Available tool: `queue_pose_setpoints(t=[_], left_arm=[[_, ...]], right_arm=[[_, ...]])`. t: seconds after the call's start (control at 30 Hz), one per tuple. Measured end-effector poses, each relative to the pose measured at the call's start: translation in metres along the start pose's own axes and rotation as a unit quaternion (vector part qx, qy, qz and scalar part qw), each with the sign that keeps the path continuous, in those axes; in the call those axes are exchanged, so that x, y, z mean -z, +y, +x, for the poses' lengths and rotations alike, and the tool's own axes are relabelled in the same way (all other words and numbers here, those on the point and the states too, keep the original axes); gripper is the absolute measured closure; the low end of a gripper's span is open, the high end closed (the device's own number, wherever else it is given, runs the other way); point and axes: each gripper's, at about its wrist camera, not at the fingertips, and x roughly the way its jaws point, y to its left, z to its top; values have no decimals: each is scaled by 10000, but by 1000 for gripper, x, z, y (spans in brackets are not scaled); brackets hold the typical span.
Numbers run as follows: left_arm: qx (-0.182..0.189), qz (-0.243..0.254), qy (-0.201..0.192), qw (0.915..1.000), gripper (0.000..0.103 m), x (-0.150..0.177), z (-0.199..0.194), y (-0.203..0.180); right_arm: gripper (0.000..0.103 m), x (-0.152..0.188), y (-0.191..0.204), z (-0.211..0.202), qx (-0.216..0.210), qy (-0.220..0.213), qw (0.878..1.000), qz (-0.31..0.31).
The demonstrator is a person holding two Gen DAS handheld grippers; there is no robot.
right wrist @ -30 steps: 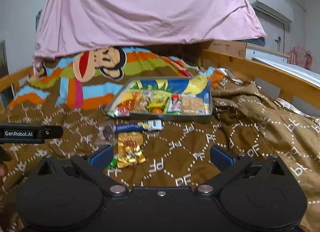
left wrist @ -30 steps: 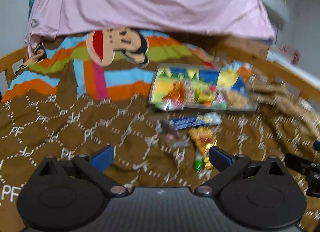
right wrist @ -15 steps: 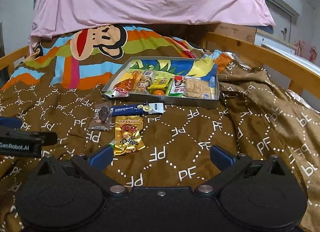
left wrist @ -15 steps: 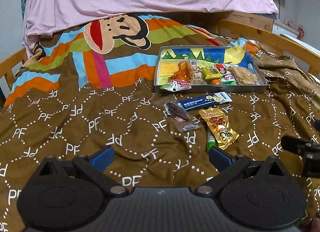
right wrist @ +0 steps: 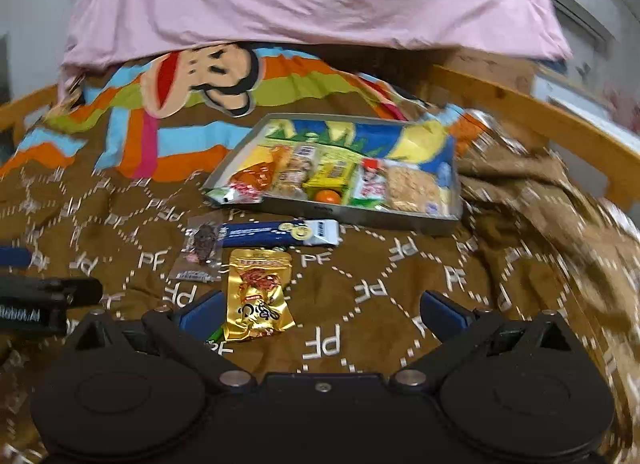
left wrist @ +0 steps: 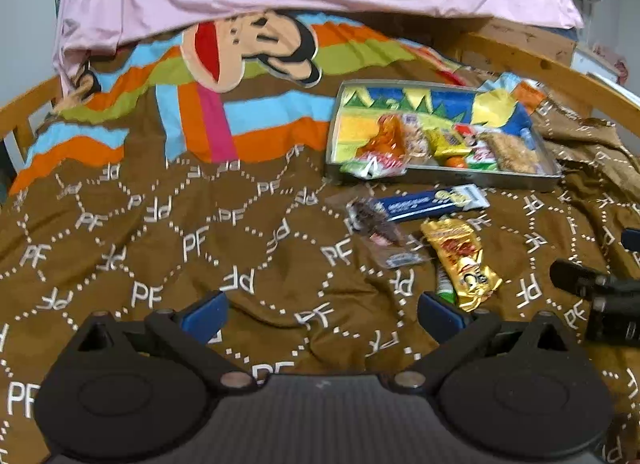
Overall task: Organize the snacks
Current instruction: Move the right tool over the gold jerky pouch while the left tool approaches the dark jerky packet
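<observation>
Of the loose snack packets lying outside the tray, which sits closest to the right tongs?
The gold foil packet, just ahead of the right tongs; the blue bar and clear packet lie farther.

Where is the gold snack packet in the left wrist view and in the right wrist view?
Left wrist: gold snack packet lies right of centre on the brown blanket, just beyond the right fingertip.
Right wrist: it lies left of centre, beside the left fingertip.
Shared landmark: the long blue packet lies just beyond it.
</observation>
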Motion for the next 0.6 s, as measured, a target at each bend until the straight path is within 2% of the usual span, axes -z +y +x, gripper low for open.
queue_pose_setpoints(t=[0.13,0.27,0.43,0.6], left_arm=[[120,-227,179,9995,0,-7,19,11],[231,-402,206,9987,1,-14,38,20],[381,-457,104,9982,1,-21,58,23],[475,-335,-14,9983,1,-22,78,23]], right_arm=[[1,5,12,22,-150,25,9982,-577],[1,8,21,43,-362,174,9971,-653],[1,13,28,64,-512,88,9957,-768],[11,13,32,92,-602,233,9958,-656]])
